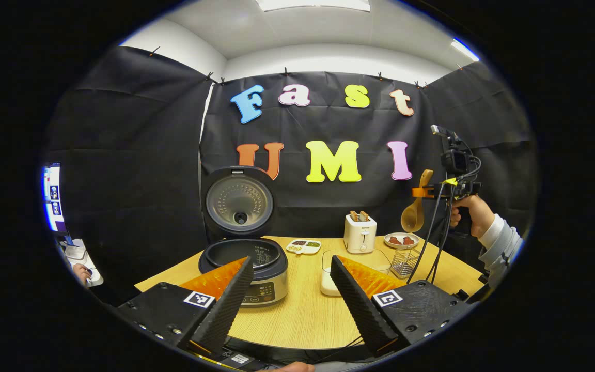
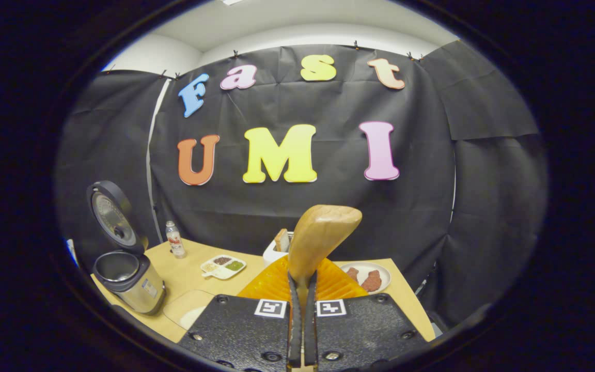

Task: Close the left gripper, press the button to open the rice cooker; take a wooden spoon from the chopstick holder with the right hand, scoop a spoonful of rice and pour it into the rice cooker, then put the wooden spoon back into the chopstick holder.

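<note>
Bench (image 1: 302,315): light wood top, carrying every item below, black cloth wall behind.

Rice cooker (image 1: 246,268): at the left of the bench, lid (image 1: 239,202) standing upright and open, dark inner pot exposed. In the right gripper view it sits at far left (image 2: 128,281), lid up.

Left tongs (image 1: 290,294): fingers spread wide apart, pinching nothing, low over the near edge of the bench with the cooker just behind the left finger.

Right tongs (image 2: 301,302): fingers pressed together on the handle of the wooden spoon (image 2: 321,235), whose bowl rises directly ahead of them. In the left gripper view these tongs (image 1: 424,192) are held high at the right by a hand (image 1: 470,209) in a pale sleeve, and the spoon (image 1: 415,209) hangs bowl-down above the chopstick holder, clear of it.

Rice container (image 1: 351,268): clear, rectangular, white contents, mid-bench between the left tongs' fingers.

Toaster (image 1: 360,232): white, two slices in its slots, at the back of the bench.

Plate (image 1: 401,240): round, reddish pieces on it, right of the toaster.

Chopstick holder (image 1: 405,262): wire mesh, in front of the plate.

Divided dish (image 1: 303,245): small, dark and green fillings, left of the toaster.

Bottle (image 2: 174,240): small, clear, behind the cooker.
</note>
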{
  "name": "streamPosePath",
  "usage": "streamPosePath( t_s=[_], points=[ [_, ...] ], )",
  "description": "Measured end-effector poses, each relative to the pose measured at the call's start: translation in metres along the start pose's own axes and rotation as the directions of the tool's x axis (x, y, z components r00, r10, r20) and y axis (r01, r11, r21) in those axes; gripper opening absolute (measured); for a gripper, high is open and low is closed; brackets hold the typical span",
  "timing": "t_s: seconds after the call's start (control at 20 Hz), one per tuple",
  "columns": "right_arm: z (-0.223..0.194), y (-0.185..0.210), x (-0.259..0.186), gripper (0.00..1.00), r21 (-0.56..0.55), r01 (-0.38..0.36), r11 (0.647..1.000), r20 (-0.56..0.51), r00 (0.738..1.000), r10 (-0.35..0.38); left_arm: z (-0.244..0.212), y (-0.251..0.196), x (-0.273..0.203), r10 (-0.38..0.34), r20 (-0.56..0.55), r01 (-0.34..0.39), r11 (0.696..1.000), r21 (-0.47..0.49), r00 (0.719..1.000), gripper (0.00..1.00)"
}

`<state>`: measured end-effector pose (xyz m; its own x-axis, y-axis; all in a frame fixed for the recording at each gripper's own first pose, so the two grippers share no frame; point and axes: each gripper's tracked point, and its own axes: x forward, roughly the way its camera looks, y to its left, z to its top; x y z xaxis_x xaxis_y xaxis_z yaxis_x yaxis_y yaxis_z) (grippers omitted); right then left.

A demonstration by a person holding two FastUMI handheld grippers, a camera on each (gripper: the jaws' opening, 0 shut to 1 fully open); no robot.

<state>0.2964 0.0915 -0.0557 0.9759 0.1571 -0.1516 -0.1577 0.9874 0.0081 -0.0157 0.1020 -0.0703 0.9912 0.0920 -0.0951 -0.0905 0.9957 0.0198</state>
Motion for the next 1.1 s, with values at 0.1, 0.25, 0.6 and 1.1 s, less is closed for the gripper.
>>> streamPosePath(
  t_s=[0.1,0.25,0.6,1.1],
  points=[
    [-0.024,-0.007,0.008,0.08,0.003,0.000,1.000,-0.034,0.999,0.000,-0.001,-0.003,0.002,0.000,-0.005,0.000,1.000,0.006,1.000,0.96],
    [-0.052,-0.012,0.019,0.08,-0.011,-0.010,1.000,-0.054,0.998,0.009,-0.006,-0.007,0.004,0.000,-0.015,0.000,1.000,0.006,1.000,0.96],
    [-0.095,-0.031,0.040,0.10,0.043,0.001,0.999,-0.093,0.996,0.003,-0.013,-0.010,0.008,-0.002,-0.041,0.002,1.000,0.011,0.999,0.96],
    [-0.088,-0.067,0.041,0.70,0.069,0.091,0.993,-0.047,0.995,-0.088,-0.018,-0.013,0.020,0.004,-0.054,-0.005,1.000,-0.012,0.999,0.96]
  ],
)
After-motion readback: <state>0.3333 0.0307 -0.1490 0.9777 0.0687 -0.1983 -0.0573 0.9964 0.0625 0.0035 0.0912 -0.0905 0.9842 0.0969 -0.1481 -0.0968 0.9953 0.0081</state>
